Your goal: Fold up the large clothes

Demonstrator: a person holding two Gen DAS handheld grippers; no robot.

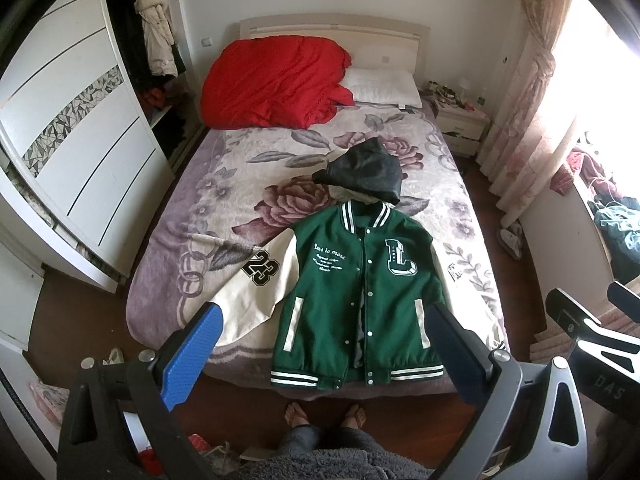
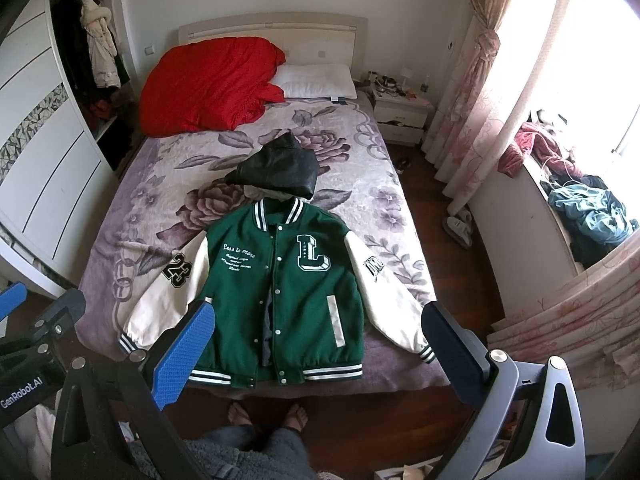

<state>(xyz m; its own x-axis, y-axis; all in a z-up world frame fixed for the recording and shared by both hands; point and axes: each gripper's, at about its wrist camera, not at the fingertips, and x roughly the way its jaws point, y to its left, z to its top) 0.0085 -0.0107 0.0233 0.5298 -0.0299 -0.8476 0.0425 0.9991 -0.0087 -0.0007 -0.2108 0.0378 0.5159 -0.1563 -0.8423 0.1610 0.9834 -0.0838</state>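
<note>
Green varsity jacket (image 2: 280,292) lies flat, front up, on the near end of the bed (image 2: 376,160), left hand-held gripper (image 1: 320,344) and right hand-held gripper (image 2: 316,340) both wide open, empty above it; pinch sleeve cuffs first, fold inward evenly.

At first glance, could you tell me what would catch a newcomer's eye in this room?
The green varsity jacket with cream sleeves, spread flat face up at the foot of the floral bed, stands out first. Behind it, a bright red quilt is heaped at the headboard, beside a white pillow. A folded black garment lies just beyond the jacket's collar.
</note>
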